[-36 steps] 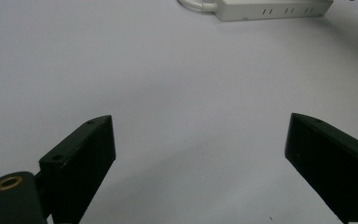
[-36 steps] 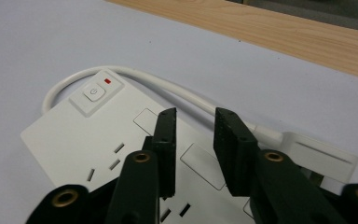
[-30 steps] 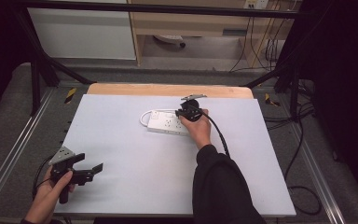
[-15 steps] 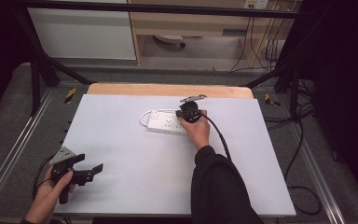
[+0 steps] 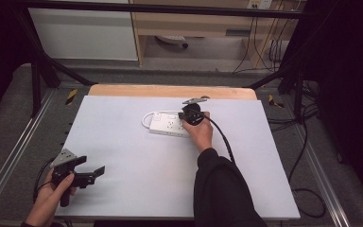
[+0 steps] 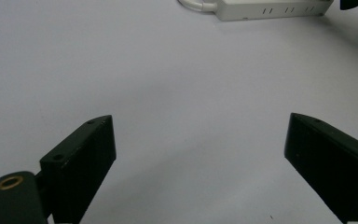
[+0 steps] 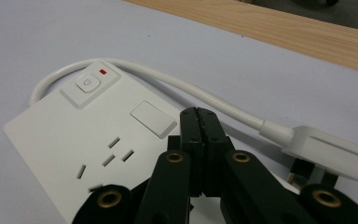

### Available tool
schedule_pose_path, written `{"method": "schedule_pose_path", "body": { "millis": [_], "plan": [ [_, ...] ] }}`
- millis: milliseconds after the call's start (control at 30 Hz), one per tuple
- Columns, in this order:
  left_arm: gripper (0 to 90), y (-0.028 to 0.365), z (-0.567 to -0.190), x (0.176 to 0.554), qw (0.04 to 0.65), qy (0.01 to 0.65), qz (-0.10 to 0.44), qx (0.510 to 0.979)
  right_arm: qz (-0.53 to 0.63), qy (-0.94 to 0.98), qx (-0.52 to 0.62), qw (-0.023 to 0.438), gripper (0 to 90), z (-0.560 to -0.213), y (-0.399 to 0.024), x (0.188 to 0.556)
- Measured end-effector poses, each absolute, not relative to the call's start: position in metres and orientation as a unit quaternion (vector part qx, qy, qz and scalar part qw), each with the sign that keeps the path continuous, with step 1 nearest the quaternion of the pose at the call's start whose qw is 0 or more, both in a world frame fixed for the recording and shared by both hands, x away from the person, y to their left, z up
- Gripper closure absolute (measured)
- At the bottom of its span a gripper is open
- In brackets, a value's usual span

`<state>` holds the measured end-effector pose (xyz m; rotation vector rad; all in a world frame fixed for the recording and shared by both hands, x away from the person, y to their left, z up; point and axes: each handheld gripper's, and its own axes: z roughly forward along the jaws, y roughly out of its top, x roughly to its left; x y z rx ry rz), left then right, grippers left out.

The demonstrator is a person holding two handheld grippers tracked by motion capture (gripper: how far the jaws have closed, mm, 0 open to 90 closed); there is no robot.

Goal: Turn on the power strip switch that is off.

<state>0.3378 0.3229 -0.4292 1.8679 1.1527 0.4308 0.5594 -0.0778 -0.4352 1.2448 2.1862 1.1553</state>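
A: Where is the power strip (image 5: 169, 123) right now?

B: It lies flat on the white counter (image 5: 137, 189), toward the far side and a little right of centre. Its white cable (image 7: 177, 84) loops out from the switch end and runs round behind it to the plug (image 7: 328, 156), which rests on the counter just beside the strip.

A: And the right claw (image 5: 192, 115)?

B: It sits over the right end of the strip, held by the right hand (image 5: 200, 132). In the right gripper view its two black jaws are pressed flat together with nothing between them; they have just been closing. The tips stand above the strip's top face, near the blank white rectangle (image 7: 153, 118). I cannot tell whether they touch it.

A: The switch?

B: The power button (image 7: 88, 84) is at the far end, a small red mark (image 7: 103, 72) beside it.

A: The left claw (image 5: 82, 170)?

B: Near the counter's front left corner, well apart from the strip, jaws spread wide and holding nothing.
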Motion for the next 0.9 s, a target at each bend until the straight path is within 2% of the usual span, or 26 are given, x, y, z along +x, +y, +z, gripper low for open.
{"method": "schedule_pose_path", "body": {
  "millis": [900],
  "plan": [
    [8.7,0.3223,-0.4296,0.3376,0.436,0.463,0.174,0.752,0.426,0.770,0.439,0.180,90.0,-0.4410,-0.0784,0.5574]
  ]
}}
